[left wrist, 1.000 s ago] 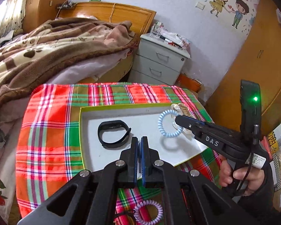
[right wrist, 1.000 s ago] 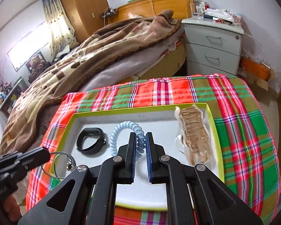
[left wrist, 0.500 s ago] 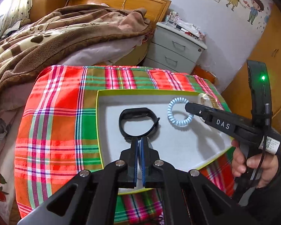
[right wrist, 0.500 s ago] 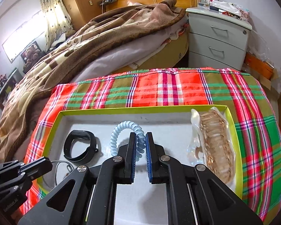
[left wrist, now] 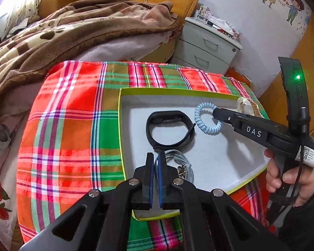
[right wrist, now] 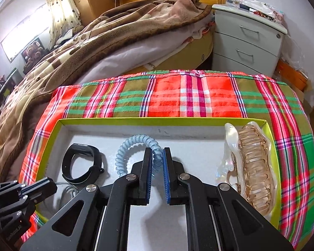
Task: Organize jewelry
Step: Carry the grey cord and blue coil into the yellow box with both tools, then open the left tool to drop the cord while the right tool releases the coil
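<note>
**Bright daylight, strong fisheye bend**

Both views are bright and sharp. Daylight enters through the curtained window [right wrist: 58, 10], which is overexposed. The white tray [left wrist: 219, 159] carries soft shadows under the right gripper [left wrist: 216, 113]. The corners are dark, and straight edges curve near the borders.

Shallow tray [right wrist: 61, 123] with lime-green rim and white floor, flat on plaid-covered tabletop. Inside, at 9 o'clock: black wristband [right wrist: 81, 166] lying on its side. Just right of it, mid-tray: pale blue spiral coil bracelet [right wrist: 136, 142], pinched in right tool [right wrist: 157, 156]. At 3 o'clock: clear amber hair claw [right wrist: 255, 167]. Near 7 o'clock: grey looped cord necklace [left wrist: 178, 163], clamped in left tool [left wrist: 156, 161].
</note>
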The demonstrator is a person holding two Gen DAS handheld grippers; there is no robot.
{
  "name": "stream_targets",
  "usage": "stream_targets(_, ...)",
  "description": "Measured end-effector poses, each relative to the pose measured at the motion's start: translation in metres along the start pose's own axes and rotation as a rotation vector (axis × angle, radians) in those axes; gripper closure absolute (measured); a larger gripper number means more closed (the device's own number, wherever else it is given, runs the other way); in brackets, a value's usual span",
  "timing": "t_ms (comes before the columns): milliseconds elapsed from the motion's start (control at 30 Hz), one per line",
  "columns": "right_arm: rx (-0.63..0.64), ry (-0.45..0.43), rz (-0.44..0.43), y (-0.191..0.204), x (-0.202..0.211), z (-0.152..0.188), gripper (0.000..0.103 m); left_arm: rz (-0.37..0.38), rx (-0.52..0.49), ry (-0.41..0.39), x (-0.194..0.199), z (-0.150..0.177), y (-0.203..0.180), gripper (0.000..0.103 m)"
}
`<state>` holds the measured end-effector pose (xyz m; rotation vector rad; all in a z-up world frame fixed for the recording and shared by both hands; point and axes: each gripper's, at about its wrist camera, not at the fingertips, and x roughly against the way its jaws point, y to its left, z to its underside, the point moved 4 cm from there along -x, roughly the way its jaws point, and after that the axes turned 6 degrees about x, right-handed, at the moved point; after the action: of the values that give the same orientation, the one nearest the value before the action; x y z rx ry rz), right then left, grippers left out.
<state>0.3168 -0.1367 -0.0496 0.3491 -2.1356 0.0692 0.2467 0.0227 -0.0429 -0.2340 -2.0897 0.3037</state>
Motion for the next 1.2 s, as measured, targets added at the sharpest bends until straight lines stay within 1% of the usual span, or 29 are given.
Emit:
stream_targets(33,0.000,-0.002,-0.001,0.000,0.000,0.000,0.093,0.005,0.002,0.005,-0.001,0.000,0.000,0.098)
stream_targets(167,0.009,0.003,0.010,0.000,-0.002,0.000,0.092,-0.010,0.009,0.011,-0.004,0.000,0.002,0.089)
stream_targets(333,0.008,0.001,0.014,0.001,-0.004,-0.001,0.091,-0.007,0.007,0.010,-0.004,-0.002,0.002,0.088)
stream_targets(433,0.008,-0.004,0.017,0.001,-0.003,-0.001,0.086,-0.010,0.001,0.007,-0.003,-0.001,0.001,0.085)
stream_targets(500,0.005,-0.007,0.015,0.000,-0.002,-0.001,0.085,-0.005,0.001,0.009,-0.003,-0.001,-0.001,0.082)
stream_targets(567,-0.001,-0.014,0.014,-0.001,0.000,-0.001,0.083,-0.001,0.003,0.008,-0.002,-0.001,-0.001,0.080)
stream_targets(633,-0.003,-0.019,0.010,-0.001,0.003,-0.001,0.076,-0.001,0.000,0.005,0.000,0.000,-0.001,0.078)
stream_targets(667,-0.003,-0.022,0.009,-0.001,0.004,0.000,0.074,0.002,-0.001,0.002,0.002,0.000,-0.002,0.076)
stream_targets(800,0.001,-0.046,0.007,0.002,0.016,0.002,0.073,-0.001,-0.006,-0.014,0.011,0.002,-0.003,0.069)
stream_targets(933,0.011,-0.085,-0.007,0.006,0.036,0.007,0.073,0.007,-0.001,-0.044,0.029,0.006,-0.002,0.068)
stream_targets(1033,0.022,-0.113,-0.017,0.012,0.054,0.013,0.073,0.012,0.004,-0.064,0.043,0.011,0.003,0.065)
stream_targets(1200,0.046,-0.148,-0.048,0.027,0.077,0.030,0.073,0.013,0.008,-0.087,0.064,0.025,0.009,0.064)
